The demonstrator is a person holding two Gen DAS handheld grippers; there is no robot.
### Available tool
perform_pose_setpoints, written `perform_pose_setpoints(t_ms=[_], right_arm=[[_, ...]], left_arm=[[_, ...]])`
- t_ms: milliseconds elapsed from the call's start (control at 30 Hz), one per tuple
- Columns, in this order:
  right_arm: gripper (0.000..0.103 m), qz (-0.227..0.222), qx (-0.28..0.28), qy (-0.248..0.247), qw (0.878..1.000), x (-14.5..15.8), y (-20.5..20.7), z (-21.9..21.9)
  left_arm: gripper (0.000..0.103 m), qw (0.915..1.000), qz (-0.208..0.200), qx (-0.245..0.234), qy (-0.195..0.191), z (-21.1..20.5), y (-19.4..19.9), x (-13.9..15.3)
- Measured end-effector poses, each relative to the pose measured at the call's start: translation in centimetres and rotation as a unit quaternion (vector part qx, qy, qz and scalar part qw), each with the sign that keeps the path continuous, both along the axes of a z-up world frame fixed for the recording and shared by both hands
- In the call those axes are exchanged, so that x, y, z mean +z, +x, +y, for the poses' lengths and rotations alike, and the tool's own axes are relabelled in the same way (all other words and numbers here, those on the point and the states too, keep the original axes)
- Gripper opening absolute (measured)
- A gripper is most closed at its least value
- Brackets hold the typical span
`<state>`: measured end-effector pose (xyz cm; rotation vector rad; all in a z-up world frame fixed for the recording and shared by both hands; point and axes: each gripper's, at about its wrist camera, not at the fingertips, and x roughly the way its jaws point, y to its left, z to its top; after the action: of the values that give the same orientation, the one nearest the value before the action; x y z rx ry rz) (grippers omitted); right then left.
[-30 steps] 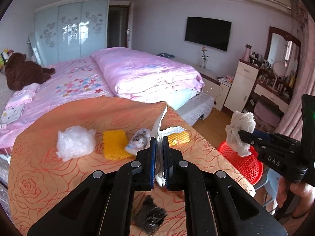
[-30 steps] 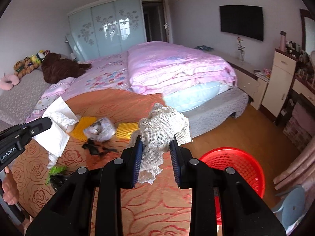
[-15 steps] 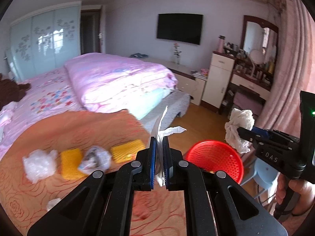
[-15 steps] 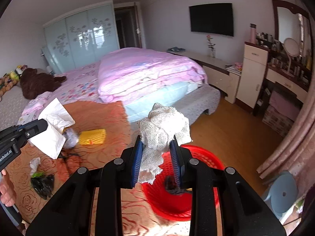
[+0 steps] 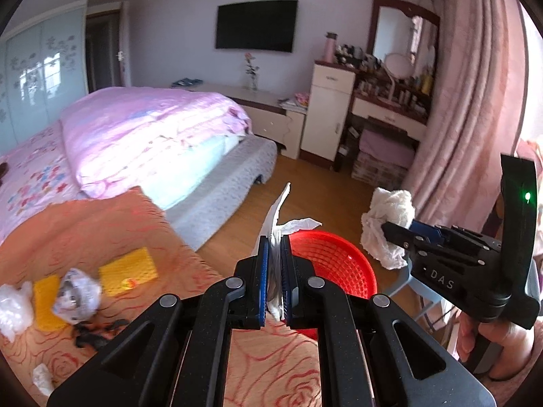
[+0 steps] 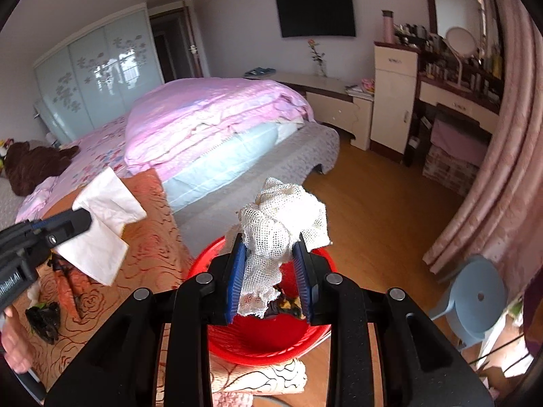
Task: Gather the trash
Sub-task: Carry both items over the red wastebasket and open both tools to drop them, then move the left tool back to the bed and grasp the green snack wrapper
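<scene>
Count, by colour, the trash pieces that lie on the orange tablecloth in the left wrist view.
Yellow pads: 2
White or clear crumpled pieces: 3
Black clump: 1
Total: 6

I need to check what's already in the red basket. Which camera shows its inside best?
The right wrist view: it looks down into the red basket, with dark trash visible behind the mesh cloth. The left wrist view shows only its rim and wall.
</scene>
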<state>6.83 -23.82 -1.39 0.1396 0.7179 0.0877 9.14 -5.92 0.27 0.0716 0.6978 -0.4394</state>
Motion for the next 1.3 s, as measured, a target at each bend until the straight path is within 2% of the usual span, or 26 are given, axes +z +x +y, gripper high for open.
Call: perform_pose_setpoints(t_ms=[433,533,633,700,733,767,900,1300], right_arm=[[0.029,0.066,-0.008,0.015,0.998,-4.0,1.9,-0.9],[0.029,0.07,-0.005,0.015,0.997,-4.3,2.1,-0.8],[0.029,0.074,-0.005,0.016,0.997,-4.6,2.2,-0.8],[0.029,0.076,-0.006,0.016,0.997,-4.6,2.2,-0.8],[0.029,0.077,-0.007,0.017,0.997,-4.7,2.2,-0.9],[0.03,0.078,-0.007,0.018,0.997,-4.7,2.2,-1.1],[0.047,0.075,-0.01,0.023,0.997,-4.6,2.1,-1.1],[0.049,0.074,-0.014,0.021,0.997,-4.3,2.2,-1.2]], left_arm=[[0.007,0.9973,0.063,-0.034,0.013,-3.3,2.1,-4.9],[0.01,0.9964,0.075,-0.037,0.012,-3.7,2.4,-5.5],[0.018,0.9961,0.078,-0.039,0.011,-3.7,2.3,-5.8],[0.034,0.9961,0.079,-0.037,0.011,-3.7,2.2,-5.9],[0.047,0.9962,0.081,-0.031,0.01,-3.6,2.2,-5.9],[0.054,0.9966,0.079,-0.025,0.008,-3.4,2.2,-5.8],[0.061,0.9973,0.069,-0.018,0.013,-3.1,2.1,-5.5],[0.068,0.999,0.04,0.003,0.017,-1.8,0.8,-4.1]])
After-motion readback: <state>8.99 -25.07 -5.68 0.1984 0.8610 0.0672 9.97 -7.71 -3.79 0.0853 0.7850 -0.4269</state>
